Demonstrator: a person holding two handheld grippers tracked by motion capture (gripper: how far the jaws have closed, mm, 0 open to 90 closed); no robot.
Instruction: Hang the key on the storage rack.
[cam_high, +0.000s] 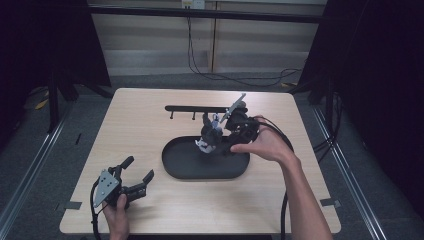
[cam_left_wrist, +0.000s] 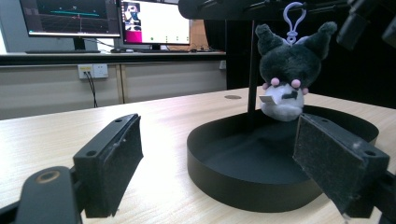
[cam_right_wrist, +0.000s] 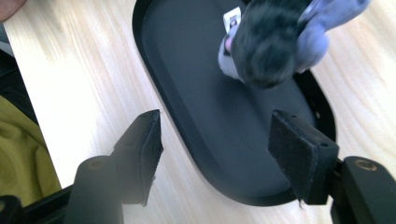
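A dark grey plush toy (cam_high: 210, 134) (cam_left_wrist: 285, 70) (cam_right_wrist: 266, 51) with a white face hangs over the black oval tray (cam_high: 180, 167) (cam_left_wrist: 243, 177) (cam_right_wrist: 196, 93). Its lilac clip loop (cam_left_wrist: 294, 16) reaches up to the black peg bar (cam_high: 190, 108) (cam_left_wrist: 224, 7). My right gripper (cam_high: 221, 141) (cam_right_wrist: 215, 149) is held above the tray, close to the toy's right side. It is open, and the toy sits ahead of the jaws, apart from them. My left gripper (cam_high: 140, 167) (cam_left_wrist: 219, 158) rests low at the table's front left. It is open and empty, facing the tray.
The peg bar stands on a thin post (cam_left_wrist: 252, 70) behind the tray. Bare tabletop (cam_high: 150, 125) surrounds the tray. Cables (cam_high: 240, 77) lie on the floor beyond the far edge. Monitors (cam_left_wrist: 112, 18) stand on a counter in the background.
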